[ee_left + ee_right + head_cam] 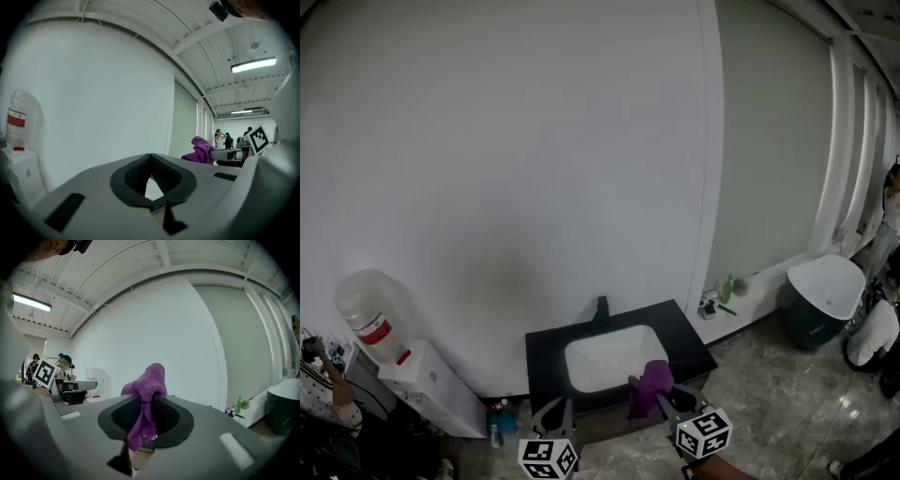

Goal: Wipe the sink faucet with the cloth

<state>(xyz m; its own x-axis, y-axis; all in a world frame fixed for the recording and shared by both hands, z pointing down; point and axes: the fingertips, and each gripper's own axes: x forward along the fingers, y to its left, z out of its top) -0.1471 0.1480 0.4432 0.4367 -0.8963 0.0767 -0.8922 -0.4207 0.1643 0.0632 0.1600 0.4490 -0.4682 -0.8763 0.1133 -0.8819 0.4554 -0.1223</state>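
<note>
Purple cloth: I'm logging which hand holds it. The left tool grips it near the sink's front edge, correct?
No. The right tool grips the purple cloth near the sink's front edge, as the right gripper view shows. The left tool holds nothing.

Purple cloth [146,394] pinched upright between the right tool's [143,420] closed jaws.
</note>
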